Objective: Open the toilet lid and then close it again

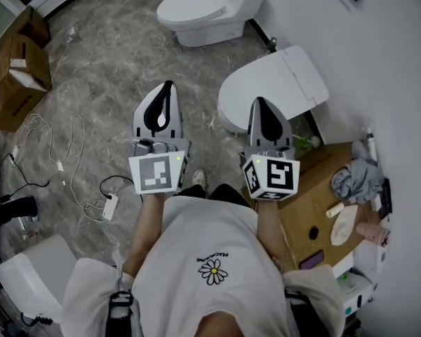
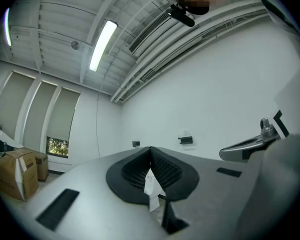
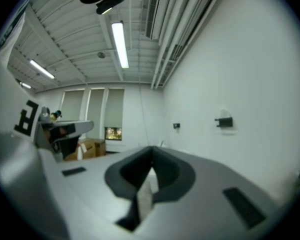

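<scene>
The nearer white toilet point(image 1: 263, 90) stands against the right wall with its lid point(image 1: 247, 88) down. A person holds both grippers out level in front of the chest. My right gripper point(image 1: 258, 101) is shut with nothing in it, and in the head view its tip overlaps the toilet's near rim. My left gripper point(image 1: 168, 84) is shut and empty too, over bare floor to the toilet's left. In the left gripper view the jaws point(image 2: 150, 148) meet and point at the white wall. In the right gripper view the jaws point(image 3: 151, 148) are closed as well.
A second toilet point(image 1: 200, 9) stands farther along the wall. Cardboard boxes point(image 1: 14, 76) sit at the left. Cables and a power strip point(image 1: 110, 206) lie on the marbled floor. A cardboard box point(image 1: 323, 188) with a cloth and small items is at the right.
</scene>
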A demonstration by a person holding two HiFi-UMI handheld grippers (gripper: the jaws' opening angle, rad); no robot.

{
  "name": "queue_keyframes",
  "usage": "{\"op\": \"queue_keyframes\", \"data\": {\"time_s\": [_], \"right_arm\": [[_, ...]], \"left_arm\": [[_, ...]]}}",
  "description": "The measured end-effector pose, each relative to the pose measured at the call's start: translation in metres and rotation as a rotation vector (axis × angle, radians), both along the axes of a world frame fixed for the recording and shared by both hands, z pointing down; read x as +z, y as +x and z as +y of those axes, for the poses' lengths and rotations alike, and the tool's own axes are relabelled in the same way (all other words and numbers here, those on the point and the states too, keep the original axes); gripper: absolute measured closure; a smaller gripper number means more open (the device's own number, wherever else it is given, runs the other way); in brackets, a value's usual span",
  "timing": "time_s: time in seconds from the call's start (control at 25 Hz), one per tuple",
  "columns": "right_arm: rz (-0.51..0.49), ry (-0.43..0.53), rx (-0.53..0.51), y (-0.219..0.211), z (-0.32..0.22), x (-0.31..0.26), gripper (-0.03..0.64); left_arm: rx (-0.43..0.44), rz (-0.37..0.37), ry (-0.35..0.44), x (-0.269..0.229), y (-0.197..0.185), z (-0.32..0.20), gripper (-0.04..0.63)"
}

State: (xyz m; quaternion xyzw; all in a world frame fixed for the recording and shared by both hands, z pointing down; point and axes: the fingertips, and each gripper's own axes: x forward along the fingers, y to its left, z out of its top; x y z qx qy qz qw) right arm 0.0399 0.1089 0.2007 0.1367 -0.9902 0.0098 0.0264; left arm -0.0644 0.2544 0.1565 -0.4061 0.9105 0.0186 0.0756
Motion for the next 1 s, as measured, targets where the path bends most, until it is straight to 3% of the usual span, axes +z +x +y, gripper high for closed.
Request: {"op": "queue_keyframes", "data": {"time_s": [0.36, 0.72, 1.0], "right_arm": [[0.052, -0.028, 0.031, -0.027, -0.024, 0.018, 0.588], [0.003, -0.043, 0.106, -0.017, -0.066, 0.009, 0.588], [-0.043, -0.075, 0.246, 0.022, -0.123, 0.015, 0.586]], "left_arm": [[0.011, 0.054, -0.030, 0.023, -0.026, -0.012, 0.569], [0.049, 0.033, -0.017, 0.018, -0.030, -0.049, 0.569], [0.207, 0.043, 0.009, 0.015, -0.016, -0.133, 0.569]]}}
